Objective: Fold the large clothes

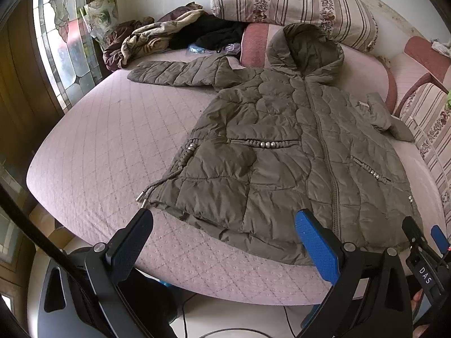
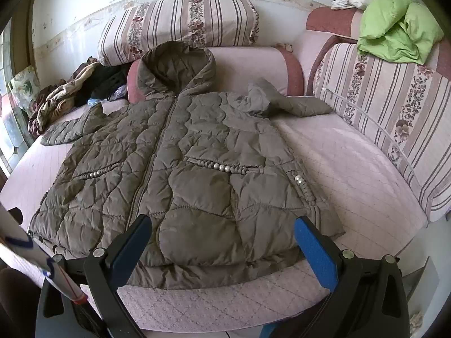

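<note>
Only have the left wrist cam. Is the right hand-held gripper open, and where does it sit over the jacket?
Observer: Open. The right hand-held gripper is at the hem of the jacket, jaws spread, gripping nothing.
Operator: Sleeve on that side, flat or bunched?
Observer: The right-side sleeve is bunched at the shoulder, with its cuff toward the striped cushion.
Operator: Anything above that cushion?
Observer: A heap of green bedding at its top edge.

Soft daylight from the window (image 1: pixel 64 36) — sharp focus, fisheye-bent edges, dark corners.
</note>
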Demonstrator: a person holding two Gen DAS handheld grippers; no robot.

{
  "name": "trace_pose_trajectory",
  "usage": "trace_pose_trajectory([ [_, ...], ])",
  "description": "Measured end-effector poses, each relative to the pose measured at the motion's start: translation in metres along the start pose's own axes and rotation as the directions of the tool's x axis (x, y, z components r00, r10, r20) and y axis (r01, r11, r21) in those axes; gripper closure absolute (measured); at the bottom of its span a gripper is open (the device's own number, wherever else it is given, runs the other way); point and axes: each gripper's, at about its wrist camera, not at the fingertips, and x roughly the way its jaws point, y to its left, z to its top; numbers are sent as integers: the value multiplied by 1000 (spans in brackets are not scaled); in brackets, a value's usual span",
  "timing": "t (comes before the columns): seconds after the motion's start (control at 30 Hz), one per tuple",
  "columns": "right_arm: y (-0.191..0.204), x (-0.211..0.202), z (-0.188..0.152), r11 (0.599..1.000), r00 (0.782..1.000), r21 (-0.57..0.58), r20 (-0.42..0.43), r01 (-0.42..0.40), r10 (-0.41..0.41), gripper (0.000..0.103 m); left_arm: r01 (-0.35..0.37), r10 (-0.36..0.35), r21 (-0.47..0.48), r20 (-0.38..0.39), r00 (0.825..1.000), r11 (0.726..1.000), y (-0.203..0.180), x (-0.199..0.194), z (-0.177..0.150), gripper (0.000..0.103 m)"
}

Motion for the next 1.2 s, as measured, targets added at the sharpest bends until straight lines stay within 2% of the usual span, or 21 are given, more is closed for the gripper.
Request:
trace_pose_trajectory([
  [0.37,0,-1,0,1000,999,-4,-33,15,-15,0,-12,12,2,14,1000,1000,-1,-1,-1,2],
  [0.77,10,-19,0,998,999,-52,-4,35,-35,0,-18,16,27,53,998,999,-7,-19,-9,2],
  [1.2,6,-28,-2,998,999,-43,4,41,-41,0,-26,24,25,64,998,999,-7,-28,-11,2],
])
